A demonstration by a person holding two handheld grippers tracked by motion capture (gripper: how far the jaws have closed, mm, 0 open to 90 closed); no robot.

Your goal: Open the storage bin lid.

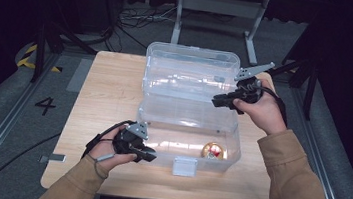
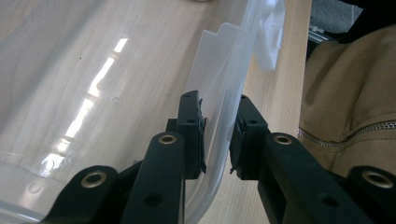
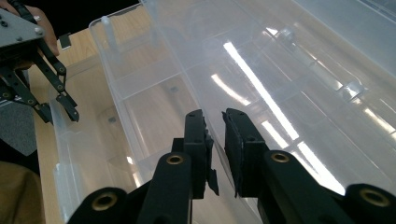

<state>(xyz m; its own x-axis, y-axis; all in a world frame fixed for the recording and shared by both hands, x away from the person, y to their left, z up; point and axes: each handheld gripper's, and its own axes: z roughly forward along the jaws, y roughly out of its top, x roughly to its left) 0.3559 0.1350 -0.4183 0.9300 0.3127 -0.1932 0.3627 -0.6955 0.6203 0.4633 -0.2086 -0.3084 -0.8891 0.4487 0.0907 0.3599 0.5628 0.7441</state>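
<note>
A clear plastic box (image 1: 187, 146) sits on the wooden surface (image 1: 110, 92), its clear lid (image 1: 190, 73) swung up and back behind it. Inside, near the front right corner, lies a small gold and red ball (image 1: 213, 151). A white latch (image 1: 183, 166) hangs at the front wall. The left gripper (image 2: 217, 135) pinches the box's front left rim between its jaws. The right gripper (image 3: 215, 140) has its jaws narrowly parted around the lid's edge; whether they press it, I cannot tell.
</note>
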